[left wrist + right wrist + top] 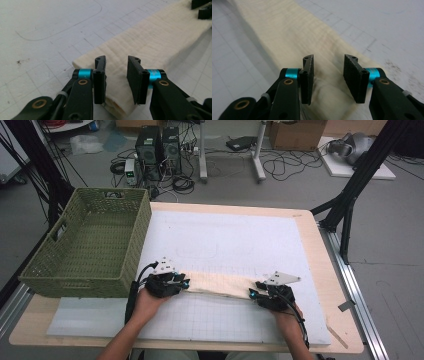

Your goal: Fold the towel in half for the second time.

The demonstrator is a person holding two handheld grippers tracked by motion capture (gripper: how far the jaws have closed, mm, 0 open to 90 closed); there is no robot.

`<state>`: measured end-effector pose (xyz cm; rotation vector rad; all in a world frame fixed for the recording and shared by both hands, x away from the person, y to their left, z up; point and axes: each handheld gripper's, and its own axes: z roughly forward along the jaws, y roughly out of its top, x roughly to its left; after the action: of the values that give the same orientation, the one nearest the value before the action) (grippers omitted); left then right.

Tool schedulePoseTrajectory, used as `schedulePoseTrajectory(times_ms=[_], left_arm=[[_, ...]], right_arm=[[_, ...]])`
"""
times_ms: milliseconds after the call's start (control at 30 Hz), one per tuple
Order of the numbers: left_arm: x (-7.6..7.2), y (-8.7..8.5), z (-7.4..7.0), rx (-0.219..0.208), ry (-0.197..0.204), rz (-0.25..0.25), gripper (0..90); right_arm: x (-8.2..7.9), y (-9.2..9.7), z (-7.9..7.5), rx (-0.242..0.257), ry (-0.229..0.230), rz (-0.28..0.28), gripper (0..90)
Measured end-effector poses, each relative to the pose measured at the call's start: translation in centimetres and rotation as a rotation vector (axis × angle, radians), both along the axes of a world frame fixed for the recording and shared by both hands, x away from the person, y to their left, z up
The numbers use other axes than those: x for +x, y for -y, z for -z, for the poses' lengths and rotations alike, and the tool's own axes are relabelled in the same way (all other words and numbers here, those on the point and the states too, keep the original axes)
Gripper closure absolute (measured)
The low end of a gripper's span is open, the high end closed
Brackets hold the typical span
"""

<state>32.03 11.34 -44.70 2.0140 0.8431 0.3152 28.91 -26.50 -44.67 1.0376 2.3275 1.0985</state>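
A long cream cloth (220,284), folded into a strip, lies across the white gridded mat (225,235) near its front. My left gripper (186,282) sits at the strip's left end. In the left gripper view the cloth (150,37) bunches up between the jaws of that gripper (116,62), which pinch the thick fold. My right gripper (254,292) holds the strip's right end. In the right gripper view the cloth (287,30) bulges between the narrow-set jaws of the right gripper (329,60). The strip sags slightly between the two grippers.
A green woven basket (75,275) stands on the table's left side, close beside my left hand. The wooden table edge (340,310) runs along the right. Computers, cables and boxes lie on the floor beyond the table's far edge.
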Motion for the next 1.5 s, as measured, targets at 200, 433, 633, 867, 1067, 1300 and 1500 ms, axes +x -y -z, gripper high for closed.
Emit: schedulePoseTrajectory(times_ms=[200,433,633,867,1067,1300,1500], left_arm=[[-0.5,0.1,0.2,0.026,0.007,0.020,72.8],[-1.1,0.0,0.2,0.055,0.037,0.021,76.8],[-1.1,-0.2,0.3,0.058,0.048,0.025,77.3],[-0.9,-1.2,-0.3,-0.026,0.035,-0.025,68.9],[-0.9,-3.0,-2.4,-0.183,0.119,-0.097,48.3],[-0.8,-4.5,-3.4,-0.263,0.163,-0.155,26.2],[-0.8,-4.8,-3.6,-0.280,0.174,-0.177,18.4]], right_arm=[[0.2,1.4,0.1,-0.014,0.013,0.018,61.5],[0.4,1.8,0.3,-0.034,0.039,0.021,62.3],[-0.2,1.8,0.4,-0.037,0.040,0.026,62.1],[-1.0,2.3,-0.6,0.003,0.082,0.025,50.5],[-1.9,3.6,-2.6,0.093,0.156,0.063,45.7],[-3.0,5.1,-3.9,0.101,0.199,0.108,33.4],[-4.3,6.8,-3.5,0.038,0.181,0.133,26.1]])
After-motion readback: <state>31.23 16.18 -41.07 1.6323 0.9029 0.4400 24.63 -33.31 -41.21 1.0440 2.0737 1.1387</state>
